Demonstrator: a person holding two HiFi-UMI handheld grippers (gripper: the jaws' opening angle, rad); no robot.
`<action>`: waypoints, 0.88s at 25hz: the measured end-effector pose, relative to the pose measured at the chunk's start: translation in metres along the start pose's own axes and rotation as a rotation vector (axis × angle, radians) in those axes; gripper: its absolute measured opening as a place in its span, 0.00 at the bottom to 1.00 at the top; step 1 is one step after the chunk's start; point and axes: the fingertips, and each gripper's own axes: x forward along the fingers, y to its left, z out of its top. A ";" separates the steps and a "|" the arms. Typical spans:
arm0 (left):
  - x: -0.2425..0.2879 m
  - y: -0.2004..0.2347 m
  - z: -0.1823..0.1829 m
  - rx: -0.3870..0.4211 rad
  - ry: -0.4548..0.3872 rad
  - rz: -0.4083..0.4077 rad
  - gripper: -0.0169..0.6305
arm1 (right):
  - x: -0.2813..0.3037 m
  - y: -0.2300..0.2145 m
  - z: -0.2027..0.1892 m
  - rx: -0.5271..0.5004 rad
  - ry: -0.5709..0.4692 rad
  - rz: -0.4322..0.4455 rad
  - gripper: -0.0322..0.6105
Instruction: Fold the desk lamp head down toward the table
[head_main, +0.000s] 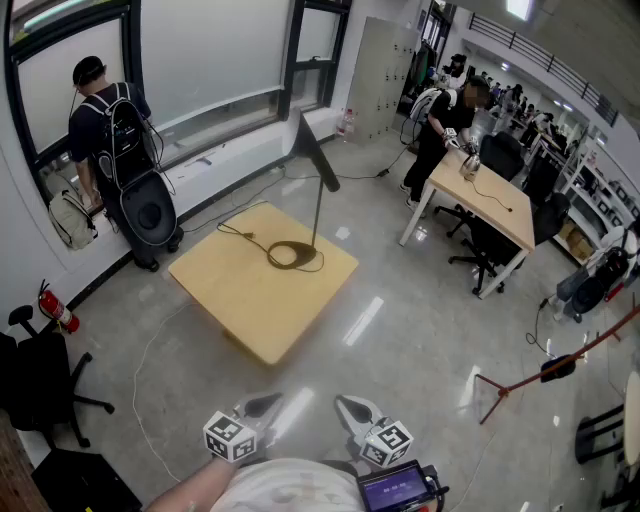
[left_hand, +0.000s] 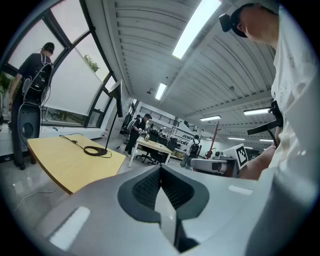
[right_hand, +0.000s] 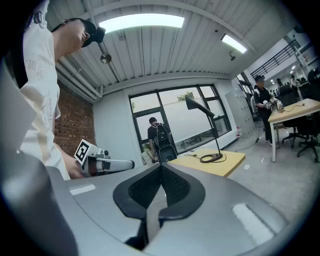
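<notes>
Left gripper (head_main: 262, 405): grey jaws pinched together, nothing between them — we hold it low by our body.
Right gripper (head_main: 352, 406): same deal, clenched and empty.
Lamp: black slim-pole desk lamp (head_main: 318, 200) stands on the light wooden square table (head_main: 250, 295), well apart from both grippers.
Lamp head (head_main: 315, 152): up high, slanted.

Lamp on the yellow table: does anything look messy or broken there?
Nothing looks broken or spilled. The lamp stands upright near the far edge of the table. Only its cord is a bit messy: it loops by the base and trails loose across the tabletop.
</notes>
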 end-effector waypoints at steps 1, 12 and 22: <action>0.001 -0.004 -0.002 0.001 0.002 0.004 0.03 | -0.003 -0.002 0.003 0.000 -0.012 0.000 0.07; 0.035 -0.034 0.004 0.011 -0.006 0.035 0.03 | -0.030 -0.026 0.020 -0.028 -0.043 0.039 0.07; 0.067 -0.052 0.007 0.003 -0.019 0.084 0.03 | -0.051 -0.053 0.029 -0.100 0.014 0.094 0.07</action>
